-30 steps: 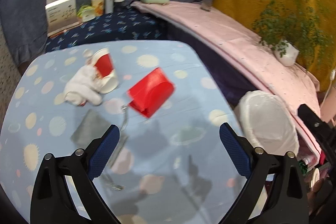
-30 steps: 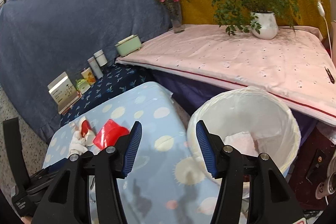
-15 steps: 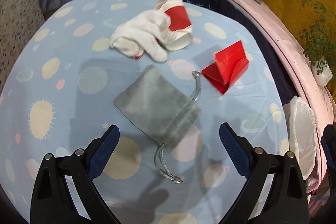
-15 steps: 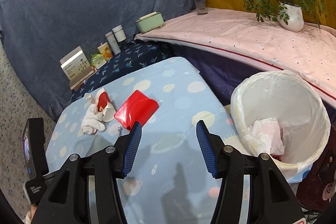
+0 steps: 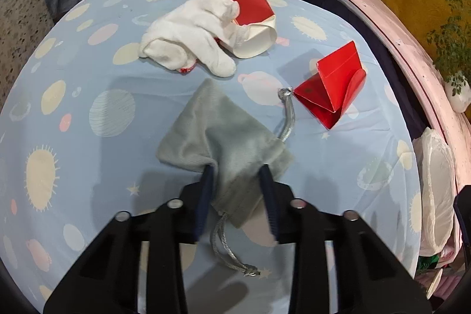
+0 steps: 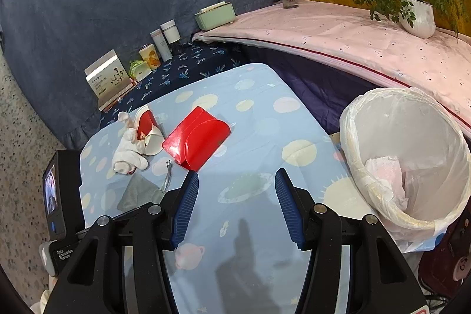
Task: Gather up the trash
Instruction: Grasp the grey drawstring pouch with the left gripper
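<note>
A grey drawstring pouch [image 5: 217, 137] lies on the blue patterned tablecloth [image 5: 88, 96]. My left gripper [image 5: 237, 175] is shut on the pouch's near end, its silver cord [image 5: 226, 252] trailing below. Beyond lie a white sock [image 5: 194, 34] against a tipped red-and-white paper cup [image 5: 253, 16], and a red folded carton [image 5: 332, 90]. My right gripper [image 6: 237, 181] is open and empty above the cloth, right of the pouch [image 6: 138, 193] and near the red carton [image 6: 197, 137]. The white-lined trash bin [image 6: 412, 155] stands to its right with crumpled paper inside.
A dark blue side surface [image 6: 182, 69] at the back holds a booklet, jars and bottles. A pink-covered bench [image 6: 353, 34] carries a green box, a flower vase and a potted plant [image 6: 418, 16]. The bin edge shows in the left wrist view [image 5: 435, 175].
My left gripper came down over the table and closed on the grey pouch's near end. My right gripper swung left from the bin toward the table and stayed open.
</note>
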A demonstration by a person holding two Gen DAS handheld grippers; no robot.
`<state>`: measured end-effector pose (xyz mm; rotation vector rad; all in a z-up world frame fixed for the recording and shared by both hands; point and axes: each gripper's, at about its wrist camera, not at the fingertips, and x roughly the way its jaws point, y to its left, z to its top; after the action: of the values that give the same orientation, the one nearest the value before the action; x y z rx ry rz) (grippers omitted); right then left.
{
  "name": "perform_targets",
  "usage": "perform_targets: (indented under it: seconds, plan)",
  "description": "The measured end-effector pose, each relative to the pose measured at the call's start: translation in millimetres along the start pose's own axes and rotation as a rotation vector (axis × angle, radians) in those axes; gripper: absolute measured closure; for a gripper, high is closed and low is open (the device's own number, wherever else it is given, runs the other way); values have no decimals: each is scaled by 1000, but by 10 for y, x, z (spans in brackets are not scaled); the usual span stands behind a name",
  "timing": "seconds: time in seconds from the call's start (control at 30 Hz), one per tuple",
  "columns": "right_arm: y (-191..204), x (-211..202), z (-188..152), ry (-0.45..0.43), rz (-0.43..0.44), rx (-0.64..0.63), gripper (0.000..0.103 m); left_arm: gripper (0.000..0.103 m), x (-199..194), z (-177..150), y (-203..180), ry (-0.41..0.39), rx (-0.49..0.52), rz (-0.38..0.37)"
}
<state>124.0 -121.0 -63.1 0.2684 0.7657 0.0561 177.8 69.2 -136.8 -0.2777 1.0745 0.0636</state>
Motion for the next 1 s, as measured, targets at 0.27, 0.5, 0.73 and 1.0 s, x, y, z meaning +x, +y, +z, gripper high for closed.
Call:
perform_targets:
  seconds: [0.27,0.5,0.73,1.0]
  plan:
    - [154,45,-40,22,12,-30,50,95,-85,-13,31,-6,30,-34]
    - [478,126,-48,38,51,-83,50,95,-438,101,321,-74,7,-50]
    - [1026,401,-37,91,145,-130,50,95,-781,278,819,-154,-44,-29]
    - [1652,842,-22,149,210,-192,53,95,-862,463,1322,-194,-98,-8]
